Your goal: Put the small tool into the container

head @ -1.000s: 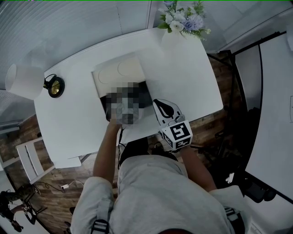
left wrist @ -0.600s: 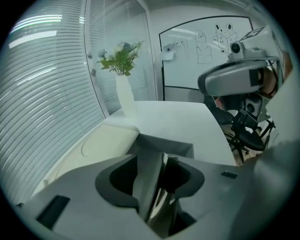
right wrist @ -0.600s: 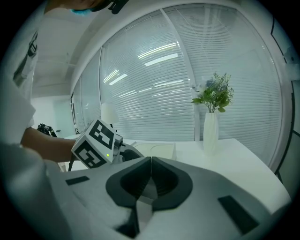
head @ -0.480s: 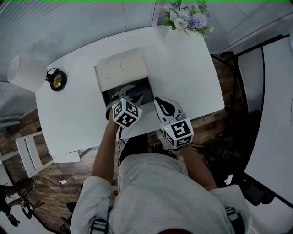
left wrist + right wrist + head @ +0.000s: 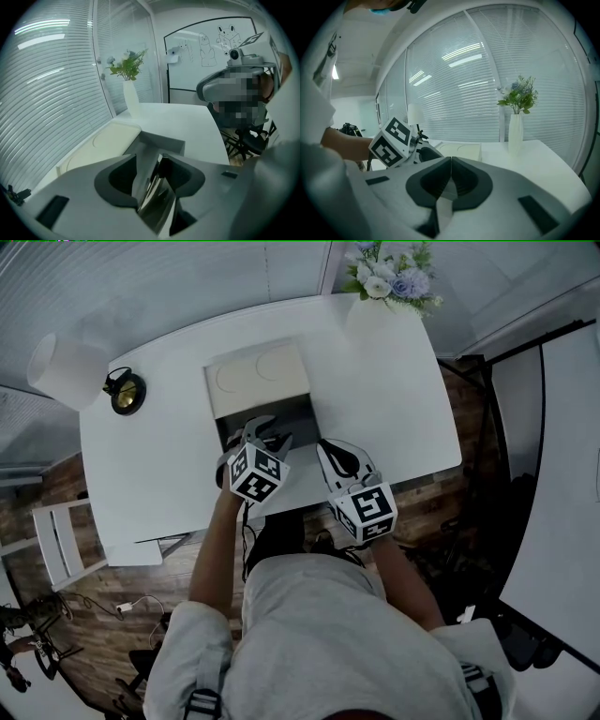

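Note:
The container lies on the white table (image 5: 394, 390), its cream lid (image 5: 255, 379) folded back and its dark inside (image 5: 286, 416) showing. My left gripper (image 5: 265, 429) hangs over that dark inside, and its jaws are opening. In the left gripper view the gripper (image 5: 149, 164) shows a gap through which the container's grey wall (image 5: 161, 140) is seen. A thin shiny strip sits low in that gap; I cannot tell whether it is the small tool. My right gripper (image 5: 336, 454) rests to the right of the container, jaws shut on nothing (image 5: 451, 161).
A white lamp (image 5: 64, 371) and a small black-and-gold object (image 5: 127, 393) stand at the table's left. A vase of flowers (image 5: 389, 282) stands at the far right corner. A white chair (image 5: 61, 554) stands on the wooden floor beside the near left edge.
A second ago a mosaic patch covered the left gripper. Since then both grippers have kept their places, the left one over the container; the view has drifted slightly.

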`<state>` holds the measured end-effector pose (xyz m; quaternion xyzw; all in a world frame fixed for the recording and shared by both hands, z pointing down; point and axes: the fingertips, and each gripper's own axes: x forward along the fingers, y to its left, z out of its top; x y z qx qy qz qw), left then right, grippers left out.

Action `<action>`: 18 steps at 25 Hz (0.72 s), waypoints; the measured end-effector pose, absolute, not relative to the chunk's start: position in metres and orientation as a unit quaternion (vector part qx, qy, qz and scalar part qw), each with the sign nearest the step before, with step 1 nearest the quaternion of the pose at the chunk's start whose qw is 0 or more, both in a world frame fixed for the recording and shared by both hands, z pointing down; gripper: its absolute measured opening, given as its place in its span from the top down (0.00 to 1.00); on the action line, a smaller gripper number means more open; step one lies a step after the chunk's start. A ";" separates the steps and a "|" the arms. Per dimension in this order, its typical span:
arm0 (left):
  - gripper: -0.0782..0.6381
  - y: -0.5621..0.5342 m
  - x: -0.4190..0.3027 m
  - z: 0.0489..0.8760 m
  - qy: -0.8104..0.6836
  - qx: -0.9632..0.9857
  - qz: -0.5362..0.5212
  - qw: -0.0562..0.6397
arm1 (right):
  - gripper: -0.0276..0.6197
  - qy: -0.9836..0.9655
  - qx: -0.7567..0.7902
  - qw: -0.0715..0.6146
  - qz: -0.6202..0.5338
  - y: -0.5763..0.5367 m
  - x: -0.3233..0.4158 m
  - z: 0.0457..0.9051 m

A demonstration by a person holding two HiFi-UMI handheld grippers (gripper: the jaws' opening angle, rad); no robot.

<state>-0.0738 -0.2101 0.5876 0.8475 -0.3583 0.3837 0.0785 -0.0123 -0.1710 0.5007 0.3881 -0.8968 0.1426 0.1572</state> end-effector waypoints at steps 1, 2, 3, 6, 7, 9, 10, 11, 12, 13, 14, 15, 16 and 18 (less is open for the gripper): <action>0.64 -0.208 -0.075 0.587 -0.360 0.847 0.383 0.080 | 0.92 -0.898 0.387 0.156 0.142 -0.169 -0.013 0.500; 0.64 -0.206 -0.075 0.586 -0.362 0.847 0.382 0.080 | 0.92 -0.898 0.386 0.155 0.142 -0.168 -0.013 0.500; 0.64 -0.204 -0.076 0.585 -0.365 0.846 0.381 0.080 | 0.92 -0.899 0.385 0.155 0.141 -0.166 -0.013 0.500; 0.64 -0.198 -0.077 0.581 -0.370 0.845 0.379 0.078 | 0.92 -0.900 0.382 0.155 0.141 -0.160 -0.013 0.499; 0.64 -0.195 -0.078 0.580 -0.372 0.844 0.378 0.078 | 0.92 -0.901 0.381 0.155 0.141 -0.157 -0.014 0.499; 0.64 -0.190 -0.081 0.578 -0.378 0.842 0.377 0.079 | 0.92 -0.902 0.377 0.153 0.140 -0.152 -0.015 0.499; 0.64 -0.187 -0.083 0.577 -0.382 0.840 0.376 0.079 | 0.92 -0.903 0.375 0.153 0.140 -0.150 -0.015 0.499; 0.64 -0.184 -0.086 0.576 -0.386 0.838 0.376 0.079 | 0.92 -0.904 0.373 0.152 0.140 -0.147 -0.016 0.498; 0.64 -0.182 -0.088 0.574 -0.390 0.837 0.376 0.079 | 0.92 -0.905 0.372 0.152 0.140 -0.144 -0.016 0.498; 0.64 -0.179 -0.090 0.572 -0.394 0.836 0.374 0.080 | 0.92 -0.906 0.370 0.151 0.139 -0.142 -0.017 0.497; 0.64 -0.176 -0.093 0.570 -0.398 0.834 0.372 0.082 | 0.92 -0.907 0.369 0.150 0.139 -0.140 -0.017 0.497; 0.64 -0.173 -0.095 0.568 -0.403 0.833 0.369 0.084 | 0.92 -0.907 0.367 0.149 0.140 -0.138 -0.018 0.497; 0.64 -0.170 -0.098 0.565 -0.410 0.832 0.363 0.086 | 0.92 -0.908 0.366 0.148 0.140 -0.136 -0.019 0.496; 0.64 -0.164 -0.105 0.558 -0.425 0.829 0.351 0.094 | 0.92 -0.910 0.362 0.146 0.140 -0.132 -0.021 0.495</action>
